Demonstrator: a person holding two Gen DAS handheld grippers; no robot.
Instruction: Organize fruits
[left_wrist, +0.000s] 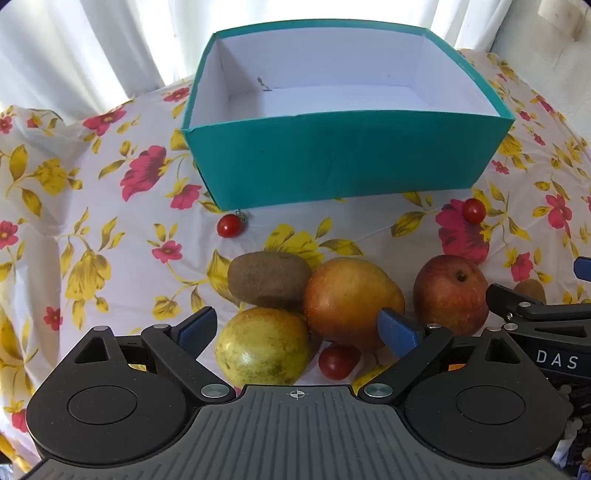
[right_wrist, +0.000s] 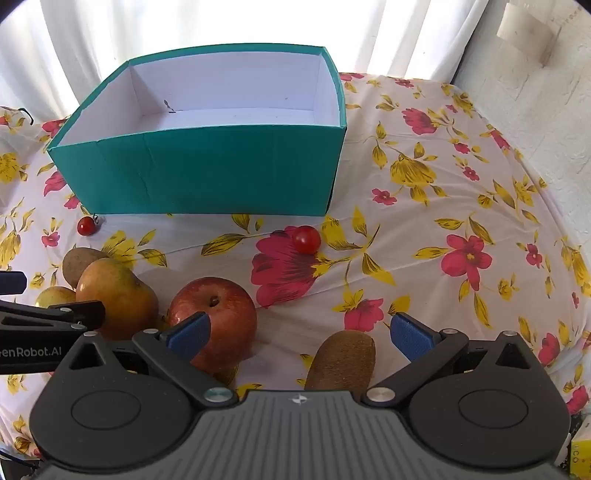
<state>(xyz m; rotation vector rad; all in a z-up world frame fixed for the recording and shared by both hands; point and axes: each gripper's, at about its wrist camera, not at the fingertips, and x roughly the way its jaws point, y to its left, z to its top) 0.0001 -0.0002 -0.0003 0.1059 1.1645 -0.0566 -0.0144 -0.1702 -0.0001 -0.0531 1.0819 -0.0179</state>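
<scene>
An empty teal box (left_wrist: 332, 162) (right_wrist: 207, 177) stands at the back of the floral cloth. In the left wrist view, my left gripper (left_wrist: 297, 330) is open above a yellow-green fruit (left_wrist: 264, 347), a kiwi (left_wrist: 269, 280), an orange mango (left_wrist: 351, 299) and a cherry tomato (left_wrist: 338, 362). A red apple (left_wrist: 450, 295) (right_wrist: 218, 317) lies to the right. My right gripper (right_wrist: 301, 334) is open, with a second kiwi (right_wrist: 341, 360) between its fingers and the apple by its left finger (right_wrist: 188, 334). Two more cherry tomatoes (right_wrist: 306, 239) (right_wrist: 86, 226) lie near the box.
A floral cloth (right_wrist: 443, 221) covers the table. White curtains (right_wrist: 221, 22) hang behind the box. A white wall (right_wrist: 535, 92) rises at the right. The right gripper's body (left_wrist: 546, 325) shows at the right edge of the left wrist view.
</scene>
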